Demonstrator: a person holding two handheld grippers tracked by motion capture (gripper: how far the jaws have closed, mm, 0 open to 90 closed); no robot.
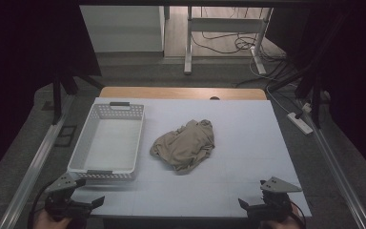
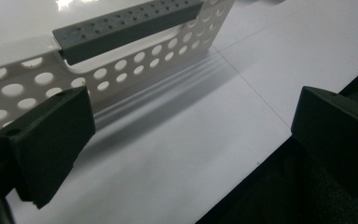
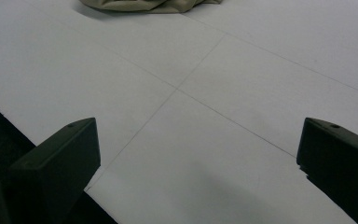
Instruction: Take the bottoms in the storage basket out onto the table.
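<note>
A crumpled tan cloth [image 1: 185, 145] lies near the middle of the white table [image 1: 228, 181]; its near edge shows at the top of the right gripper view [image 3: 144, 4]. To its left stands a white perforated basket [image 1: 107, 143] with grey handles, nothing inside it. My left gripper [image 1: 88, 193] is open at the table's front left corner, just in front of the basket's near wall [image 2: 135, 65]. My right gripper [image 1: 252, 202] is open at the front right edge, nothing between its jaws.
The table's front edge runs right under both grippers. Metal rails [image 1: 38, 162] flank the table on either side. A power strip [image 1: 301, 122] and cables lie on the floor at the far right; desk legs [image 1: 188, 43] stand beyond.
</note>
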